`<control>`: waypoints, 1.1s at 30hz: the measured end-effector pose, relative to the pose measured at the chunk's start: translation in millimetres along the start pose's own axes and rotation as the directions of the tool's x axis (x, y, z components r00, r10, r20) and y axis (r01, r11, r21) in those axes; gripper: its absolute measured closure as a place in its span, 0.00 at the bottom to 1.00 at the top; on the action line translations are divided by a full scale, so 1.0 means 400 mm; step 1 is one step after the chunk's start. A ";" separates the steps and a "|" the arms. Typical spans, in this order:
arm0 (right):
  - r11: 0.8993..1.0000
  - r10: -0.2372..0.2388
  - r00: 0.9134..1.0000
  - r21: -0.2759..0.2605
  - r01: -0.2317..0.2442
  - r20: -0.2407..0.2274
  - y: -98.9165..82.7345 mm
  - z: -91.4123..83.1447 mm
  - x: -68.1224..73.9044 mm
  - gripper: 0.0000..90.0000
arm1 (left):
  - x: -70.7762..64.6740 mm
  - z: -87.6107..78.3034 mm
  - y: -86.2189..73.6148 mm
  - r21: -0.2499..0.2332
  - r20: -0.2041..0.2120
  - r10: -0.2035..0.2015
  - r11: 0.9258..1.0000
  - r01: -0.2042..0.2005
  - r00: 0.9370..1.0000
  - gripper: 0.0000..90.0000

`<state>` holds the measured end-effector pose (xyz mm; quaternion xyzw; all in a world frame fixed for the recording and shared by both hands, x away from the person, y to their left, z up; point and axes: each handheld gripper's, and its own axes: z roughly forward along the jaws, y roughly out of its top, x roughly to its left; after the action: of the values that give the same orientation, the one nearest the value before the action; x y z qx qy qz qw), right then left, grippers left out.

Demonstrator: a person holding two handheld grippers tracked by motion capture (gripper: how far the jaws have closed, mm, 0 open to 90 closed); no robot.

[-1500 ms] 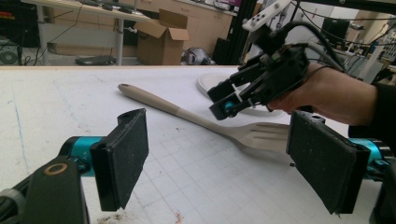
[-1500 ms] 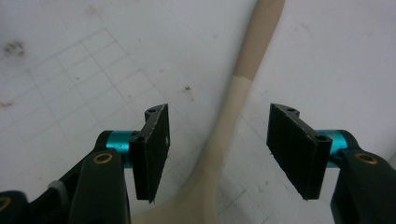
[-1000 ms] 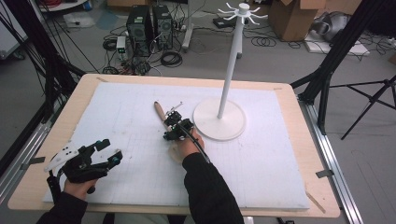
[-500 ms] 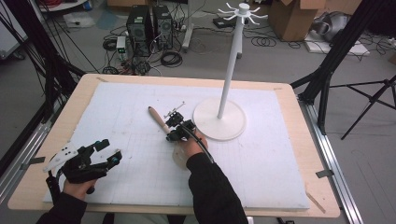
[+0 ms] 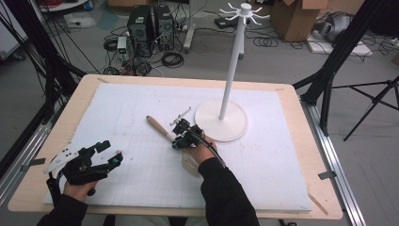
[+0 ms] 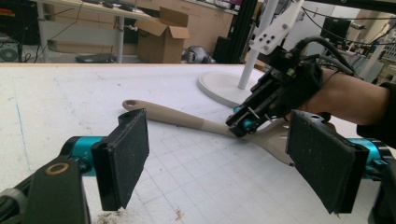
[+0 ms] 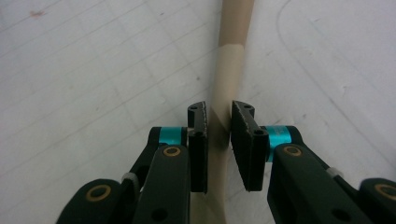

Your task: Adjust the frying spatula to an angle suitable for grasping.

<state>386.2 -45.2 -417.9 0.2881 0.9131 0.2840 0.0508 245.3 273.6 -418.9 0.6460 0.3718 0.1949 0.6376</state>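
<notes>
1. The spatula (image 5: 164,132) lay on the white foam mat (image 5: 117,113) near the table's middle, just left of the white stand (image 5: 221,123). Its wooden handle end pointed far-left; its pale blade end sat near-right, under the person's right hand (image 5: 200,153).
2. The long axis ran diagonally from far-left to near-right and looked nearly flat to the mat. Whether it had already lifted off the surface I could not tell.
3. The right gripper (image 7: 218,123) had just been closing, with the spatula (image 7: 229,70) between its jaws. The pads now pinched the narrow neck, below where the wood met the pale part.
4. The left gripper (image 6: 224,161) had its jaws spread wide, holding nothing, and sat at the near-left of the mat, well apart from the spatula (image 6: 187,120).
5. Risk: the grip sat on a thin rounded neck, so the spatula could roll or swivel between the pads once raised.
6. Risk: the long handle stuck out well past the pinch, so its weight could tip that end down.
7. Risk: the stand base was close on the right, so a swing that way could knock it.
</notes>
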 end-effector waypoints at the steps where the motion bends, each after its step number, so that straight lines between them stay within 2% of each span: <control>1: 1.000 -0.018 1.000 -0.008 0.018 -0.016 -0.011 -0.008 0.002 0.85 | 0.000 0.000 0.000 0.000 0.000 0.000 1.000 0.000 1.000 0.24; 7: 0.999 -0.042 0.997 -0.022 0.041 -0.061 -0.038 -0.028 0.008 0.86 | -0.002 0.001 -0.001 0.005 0.001 0.003 1.000 -0.003 1.000 0.24; 13: 0.997 -0.072 0.990 -0.024 0.069 -0.119 -0.075 -0.053 0.008 0.86 | -0.001 0.001 -0.001 0.005 -0.002 0.003 1.000 -0.003 1.000 0.24; 16: 0.995 -0.099 0.986 -0.037 0.094 -0.137 -0.090 -0.065 0.008 0.86 | -0.001 0.002 -0.001 0.006 -0.002 0.002 1.000 -0.002 1.000 0.24; 22: 0.993 -0.121 0.980 -0.033 0.118 -0.155 -0.106 -0.080 0.011 0.86 | -0.003 0.002 -0.002 0.009 -0.001 0.005 1.000 -0.005 1.000 0.24; 26: 0.991 -0.137 0.974 -0.035 0.133 -0.180 -0.116 -0.092 0.015 0.87 | -0.002 0.002 -0.002 0.008 -0.002 0.005 1.000 -0.005 1.000 0.24; 30: 0.991 -0.132 0.968 -0.008 0.133 -0.214 -0.129 -0.099 0.017 0.87 | -0.002 0.002 -0.002 0.009 -0.001 0.005 1.000 -0.005 1.000 0.24; 31: 0.990 -0.134 0.962 0.011 0.140 -0.238 -0.134 -0.099 0.017 0.87 | -0.003 0.003 -0.002 0.011 -0.002 0.006 1.000 -0.006 1.000 0.24; 32: 0.990 -0.134 0.962 0.011 0.140 -0.238 -0.134 -0.099 0.017 0.87 | -0.003 0.003 -0.002 0.010 -0.001 0.005 1.000 -0.005 1.000 0.24; 33: 0.988 -0.138 0.955 0.029 0.151 -0.261 -0.141 -0.099 0.016 0.87 | -0.003 0.003 -0.002 0.011 -0.001 0.005 1.000 -0.005 1.000 0.24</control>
<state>342.6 -99.0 -415.5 0.1824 0.9372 0.2922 -0.0548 245.1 271.9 -419.5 0.6501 0.3718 0.1949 0.6334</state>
